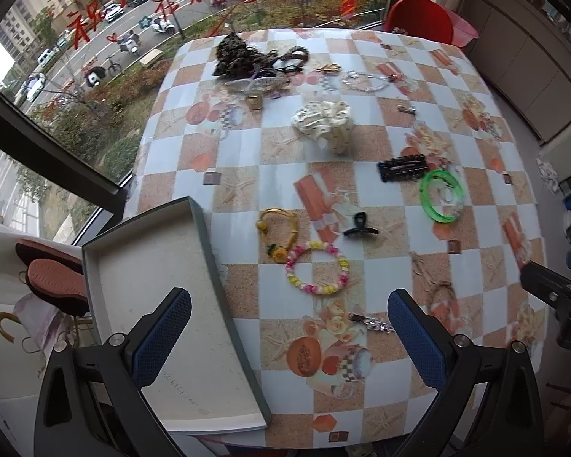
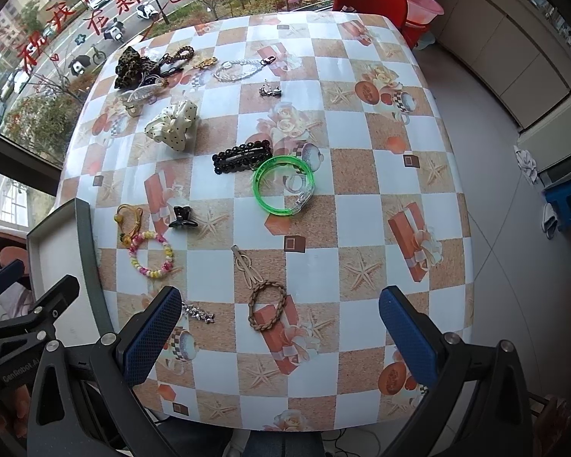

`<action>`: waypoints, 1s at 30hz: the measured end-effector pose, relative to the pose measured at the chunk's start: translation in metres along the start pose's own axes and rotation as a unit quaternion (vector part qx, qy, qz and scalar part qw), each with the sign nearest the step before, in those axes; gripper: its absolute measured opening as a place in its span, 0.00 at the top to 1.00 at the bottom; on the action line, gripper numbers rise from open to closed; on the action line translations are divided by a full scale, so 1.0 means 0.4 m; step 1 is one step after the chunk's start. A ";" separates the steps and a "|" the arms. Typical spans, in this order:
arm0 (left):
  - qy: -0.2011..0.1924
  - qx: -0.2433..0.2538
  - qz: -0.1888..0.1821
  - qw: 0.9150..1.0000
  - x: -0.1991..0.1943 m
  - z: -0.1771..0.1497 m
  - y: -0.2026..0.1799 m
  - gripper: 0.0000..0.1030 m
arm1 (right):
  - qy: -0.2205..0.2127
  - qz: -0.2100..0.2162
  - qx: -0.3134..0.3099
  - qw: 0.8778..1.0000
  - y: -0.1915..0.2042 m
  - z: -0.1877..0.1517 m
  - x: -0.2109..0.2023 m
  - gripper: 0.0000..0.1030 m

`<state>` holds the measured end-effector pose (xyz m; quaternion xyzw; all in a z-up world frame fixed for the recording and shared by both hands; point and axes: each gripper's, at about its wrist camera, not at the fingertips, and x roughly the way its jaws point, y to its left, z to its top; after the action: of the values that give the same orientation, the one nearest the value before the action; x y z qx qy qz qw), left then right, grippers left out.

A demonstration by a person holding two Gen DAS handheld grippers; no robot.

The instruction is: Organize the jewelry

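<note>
An empty grey-rimmed box lies at the table's front left; its rim shows in the right wrist view. Jewelry is scattered on the checkered table: a pink-yellow bead bracelet, a yellow cord bracelet, a black claw clip, a green bangle, a black hair clip, a brown braided bracelet, a silver chain piece. My left gripper is open, above the box's edge. My right gripper is open, above the braided bracelet.
A cream polka-dot scrunchie, a leopard scrunchie and clear bead strands lie at the far side. A red chair stands behind the table. A window runs along the left. Shoes sit beside the box.
</note>
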<state>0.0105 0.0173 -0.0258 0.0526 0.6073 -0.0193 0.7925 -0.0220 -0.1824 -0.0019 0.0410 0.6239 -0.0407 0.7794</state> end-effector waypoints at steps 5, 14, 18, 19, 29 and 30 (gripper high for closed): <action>0.007 -0.014 -0.010 1.000 0.037 0.014 0.031 0.00 | 0.008 -0.001 0.005 1.000 -0.015 0.012 0.017 0.00; 0.023 -0.033 -0.016 0.999 0.126 0.039 0.052 0.00 | 0.024 -0.007 0.007 1.000 -0.045 0.040 0.075 0.00; 0.027 -0.022 -0.019 0.999 0.172 0.056 0.038 0.00 | 0.028 -0.010 0.004 1.000 -0.058 0.064 0.110 0.00; 0.027 -0.019 -0.018 0.999 0.182 0.061 0.035 0.00 | 0.029 -0.011 0.003 1.000 -0.060 0.071 0.119 0.00; 0.043 -0.034 -0.016 0.998 0.329 0.118 0.028 0.00 | 0.037 -0.015 0.003 0.999 -0.091 0.175 0.250 0.00; 0.046 -0.035 -0.013 0.998 0.346 0.122 0.028 0.00 | 0.037 -0.015 0.002 0.999 -0.091 0.183 0.262 0.00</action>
<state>0.0944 0.0279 -0.1460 0.0182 0.6442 -0.0056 0.7646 0.0677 -0.2283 -0.0885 0.0348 0.6529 -0.0521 0.7548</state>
